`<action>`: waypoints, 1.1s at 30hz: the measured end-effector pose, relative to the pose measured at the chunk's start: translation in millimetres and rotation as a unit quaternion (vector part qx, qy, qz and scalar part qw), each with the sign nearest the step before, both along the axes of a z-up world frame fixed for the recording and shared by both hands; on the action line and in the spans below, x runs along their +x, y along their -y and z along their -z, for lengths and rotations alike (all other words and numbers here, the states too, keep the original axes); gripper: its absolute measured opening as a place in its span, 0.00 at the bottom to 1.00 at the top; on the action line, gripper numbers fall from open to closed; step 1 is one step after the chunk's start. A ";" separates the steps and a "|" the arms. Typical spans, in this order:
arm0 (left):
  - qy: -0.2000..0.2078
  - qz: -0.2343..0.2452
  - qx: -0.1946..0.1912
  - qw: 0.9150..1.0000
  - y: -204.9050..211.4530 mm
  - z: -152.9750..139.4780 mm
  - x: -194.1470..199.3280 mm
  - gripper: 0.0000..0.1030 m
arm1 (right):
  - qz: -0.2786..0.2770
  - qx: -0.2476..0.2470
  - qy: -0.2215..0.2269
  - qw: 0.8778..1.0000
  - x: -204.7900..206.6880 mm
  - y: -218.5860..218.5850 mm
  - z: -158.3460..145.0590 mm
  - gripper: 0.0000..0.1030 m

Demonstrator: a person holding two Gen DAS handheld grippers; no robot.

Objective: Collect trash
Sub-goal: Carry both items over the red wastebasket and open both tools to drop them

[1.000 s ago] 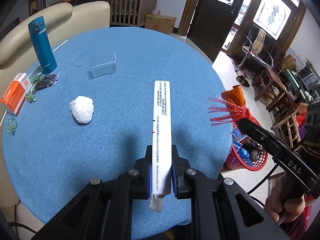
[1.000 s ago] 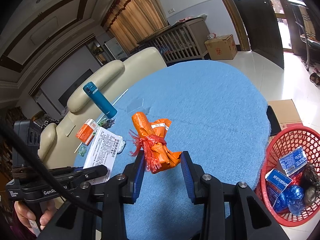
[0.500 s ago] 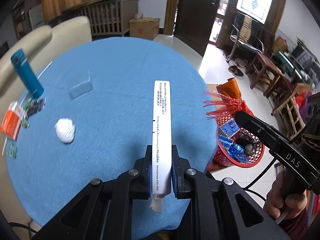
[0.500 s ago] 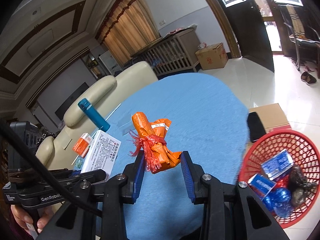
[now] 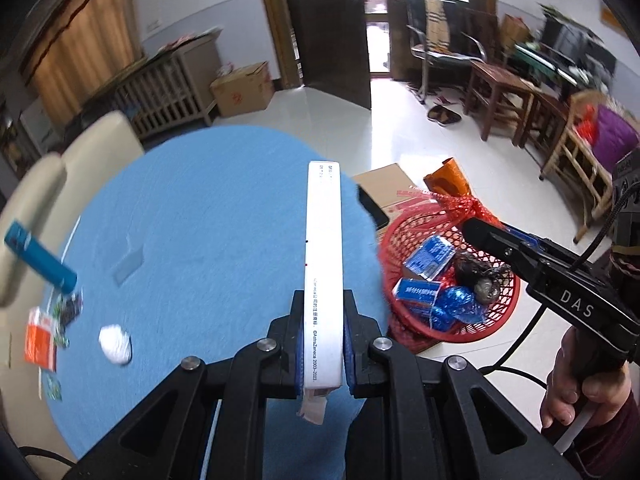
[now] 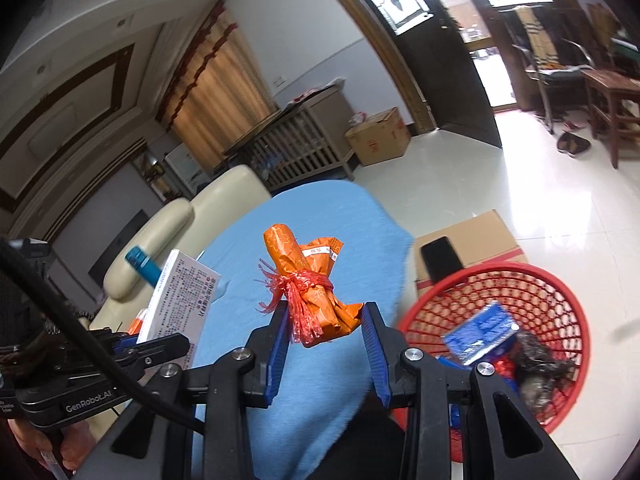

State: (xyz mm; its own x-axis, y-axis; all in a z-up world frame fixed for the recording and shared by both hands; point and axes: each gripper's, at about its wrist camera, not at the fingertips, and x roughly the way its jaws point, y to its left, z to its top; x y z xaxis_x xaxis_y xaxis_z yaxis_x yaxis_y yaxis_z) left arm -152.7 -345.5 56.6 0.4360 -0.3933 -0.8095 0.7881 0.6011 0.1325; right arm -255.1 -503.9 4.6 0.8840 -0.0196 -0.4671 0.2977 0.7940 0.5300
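- On the floor at 3 o'clock of the table (image 5: 192, 240), the red basket (image 5: 500, 320) waits, part full.
- Left gripper (image 5: 323, 344) clamps a white box (image 5: 323, 248) edge-on; right gripper (image 6: 324, 344) pinches an orange bundle (image 6: 308, 276).
- Carry each fully over the rim before letting go.
- A paper wad (image 5: 115, 345) lies at 8 o'clock on the table.
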 end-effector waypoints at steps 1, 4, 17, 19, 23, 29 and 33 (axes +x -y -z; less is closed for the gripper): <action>0.002 0.005 0.002 1.000 5.9 -0.8 -2.9 0.16 | 0.004 0.002 0.001 1.000 -2.8 3.7 0.9 0.37; 0.011 0.025 0.008 1.000 24.5 -1.0 -15.1 0.16 | 0.021 0.011 0.004 1.000 -17.2 19.0 5.3 0.38; 0.040 0.070 0.033 0.996 72.1 6.2 -51.1 0.16 | 0.068 0.045 0.010 0.997 -61.8 57.1 21.3 0.38; 0.041 0.075 0.035 0.996 76.1 7.3 -55.3 0.17 | 0.071 0.047 0.010 0.996 -65.0 59.0 22.5 0.38; 0.044 0.083 0.037 0.995 88.2 10.5 -60.5 0.17 | 0.080 0.056 0.009 0.995 -73.9 64.8 26.2 0.38; 0.038 0.092 0.031 0.995 106.0 16.8 -62.9 0.20 | 0.095 0.076 0.001 0.993 -85.3 77.3 35.7 0.39; 0.044 0.092 0.014 0.995 114.6 17.0 -62.7 0.63 | 0.107 0.098 -0.010 0.989 -87.6 87.8 47.1 0.40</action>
